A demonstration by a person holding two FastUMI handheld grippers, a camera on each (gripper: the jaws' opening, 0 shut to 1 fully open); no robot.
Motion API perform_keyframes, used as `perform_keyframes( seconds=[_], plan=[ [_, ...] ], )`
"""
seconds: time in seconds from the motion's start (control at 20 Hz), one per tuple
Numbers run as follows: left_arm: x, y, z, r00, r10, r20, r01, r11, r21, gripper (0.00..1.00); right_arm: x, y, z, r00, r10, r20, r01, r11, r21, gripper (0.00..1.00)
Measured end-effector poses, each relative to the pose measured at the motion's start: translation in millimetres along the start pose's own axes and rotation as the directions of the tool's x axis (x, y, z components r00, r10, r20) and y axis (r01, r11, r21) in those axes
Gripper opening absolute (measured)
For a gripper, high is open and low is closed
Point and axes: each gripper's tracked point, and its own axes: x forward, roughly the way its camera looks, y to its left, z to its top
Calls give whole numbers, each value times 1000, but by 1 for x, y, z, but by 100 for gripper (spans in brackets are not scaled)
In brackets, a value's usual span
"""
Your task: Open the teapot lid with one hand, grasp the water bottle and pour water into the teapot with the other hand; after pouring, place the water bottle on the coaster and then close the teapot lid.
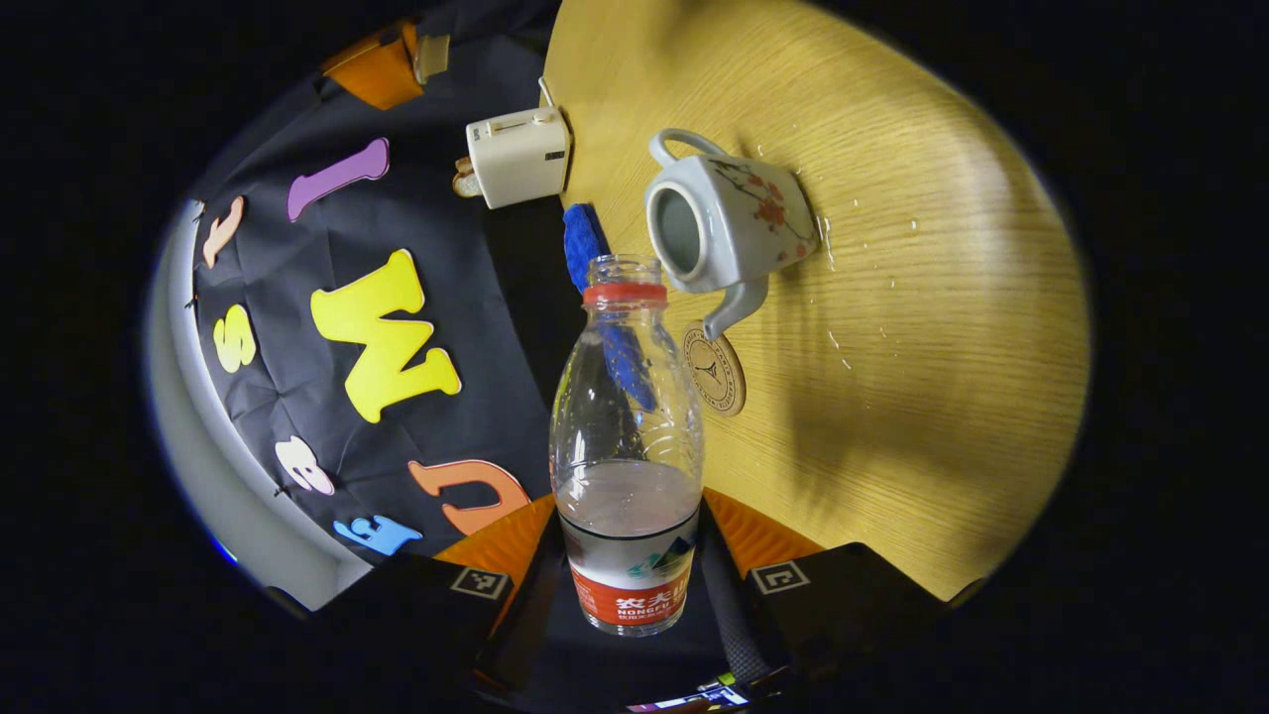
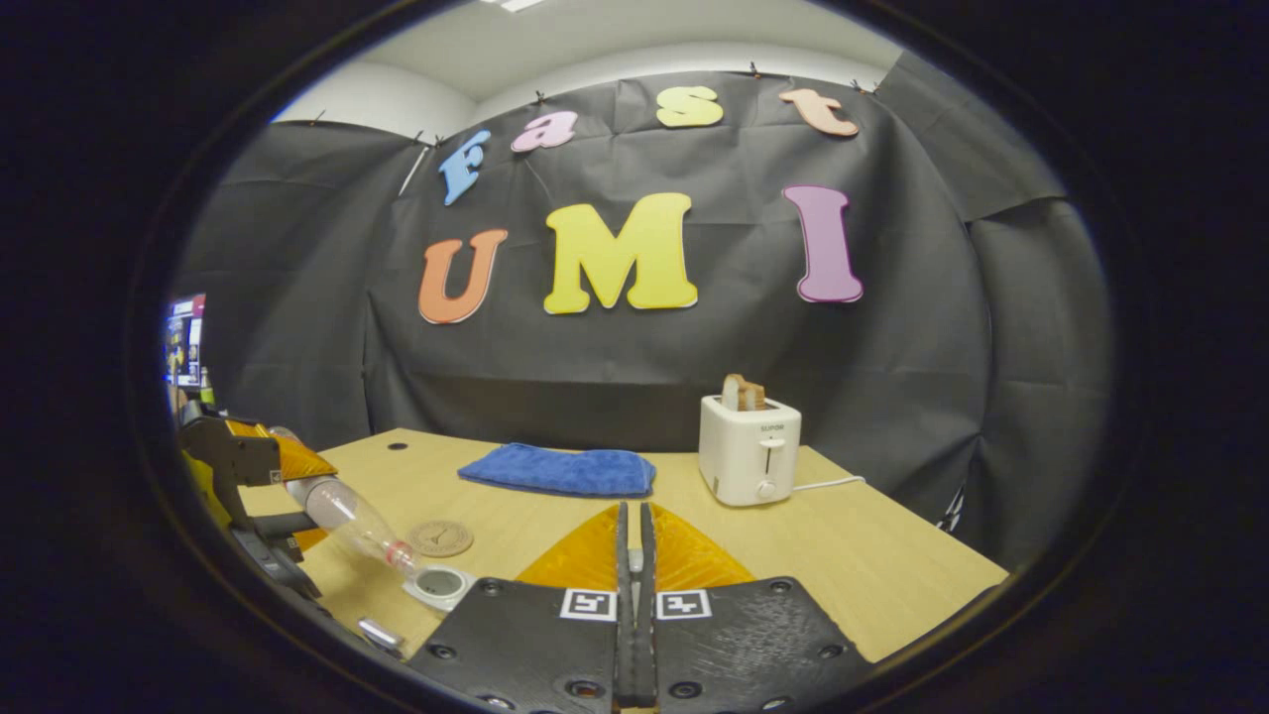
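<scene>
Teapot [image 1: 729, 223] sits on the wooden table [image 1: 922, 327], lid off, open mouth showing in the left gripper view, spout toward the round coaster [image 1: 715, 370] just beside it. Water drops lie on the table near the pot. Left gripper [image 1: 628, 580] holds the water bottle [image 1: 627, 446] by its lower body, a finger pressing each side of the label; cap off, red ring at the neck, some water inside. Bottle neck points toward the teapot mouth. In the right gripper view the bottle [image 2: 347, 521] is tilted, neck down, its mouth right over the teapot opening [image 2: 441, 585], held by the left gripper [image 2: 260, 516] at the left edge. Coaster [image 2: 440, 538] lies bare just behind the pot. Right gripper [image 2: 632, 595] has its jaws nearly closed, just a thin slit between the fingers; a small pale thing may sit in the slit, cannot tell what. Blue cloth [image 2: 560, 470] lies at the table's back, white toaster [image 2: 749, 448] with bread beside it.
</scene>
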Motion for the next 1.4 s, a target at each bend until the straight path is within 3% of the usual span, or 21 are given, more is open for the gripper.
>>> perform_keyframes(
  seconds=[0.6,0.65,0.95,1.1,1.15,1.25,1.3,1.35,1.4],
  plan=[
    [-7,26,5,999,38,-33,-33,988,152,74,0,-2,1,1000,8,-2,-8,1000,11,0],
    [-6,27,9,999,37,-27,-33,986,161,77,-2,-1,3,1000,12,1,-13,1000,10,0],
    [-2,28,18,999,25,-38,-17,981,195,74,-1,-2,2,1000,17,-3,-17,1000,9,0],
    [0,27,18,999,15,-50,-4,977,212,74,0,-6,1,1000,13,-5,-13,1000,17,0],
    [0,25,20,999,10,-48,1,976,216,78,0,-7,2,1000,12,-6,-12,1000,21,0],
    [1,25,21,999,6,-54,6,975,222,74,1,-9,3,1000,10,-7,-10,999,30,0],
    [1,26,20,998,7,-56,6,975,223,78,1,-10,3,1000,9,-7,-8,999,33,0],
    [1,27,21,998,7,-56,6,975,223,74,1,-11,3,1000,7,-8,-6,999,33,0],
    [1,27,21,998,6,-59,7,975,223,77,2,-13,2,1000,3,-10,-3,999,34,0]
  ],
)
